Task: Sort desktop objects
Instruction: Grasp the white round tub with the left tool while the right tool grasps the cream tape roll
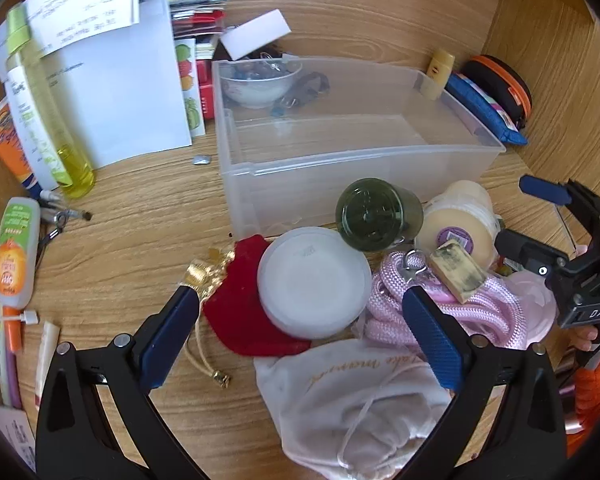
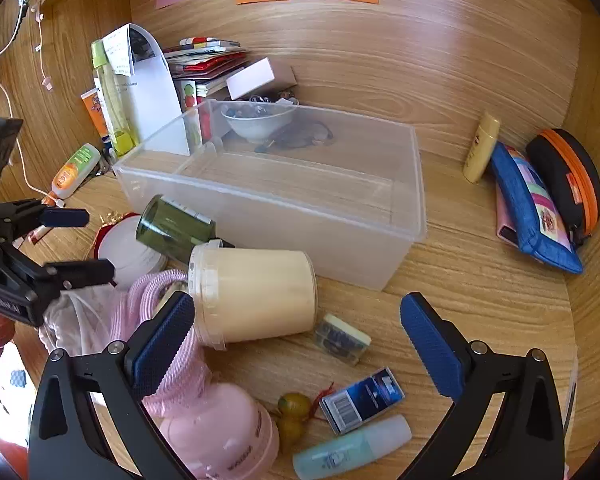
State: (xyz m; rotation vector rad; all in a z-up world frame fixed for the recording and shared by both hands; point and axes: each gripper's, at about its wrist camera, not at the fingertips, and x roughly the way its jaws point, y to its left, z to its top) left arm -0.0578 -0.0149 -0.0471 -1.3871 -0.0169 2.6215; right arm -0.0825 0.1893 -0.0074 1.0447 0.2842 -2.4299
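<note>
Left wrist view shows the left gripper wide open and holding nothing. Between its blue pads sit a round white tub and a red pouch, with a white cloth bag below. A pink rope lies by the right pad. A green glass jar lies on its side near the clear plastic bin.

The right gripper is wide open too, with nothing in it. Just past it, a cream tub lies on its side on the wooden desk. A small eraser, a blue box and a pale blue tube lie between the fingers.
</note>
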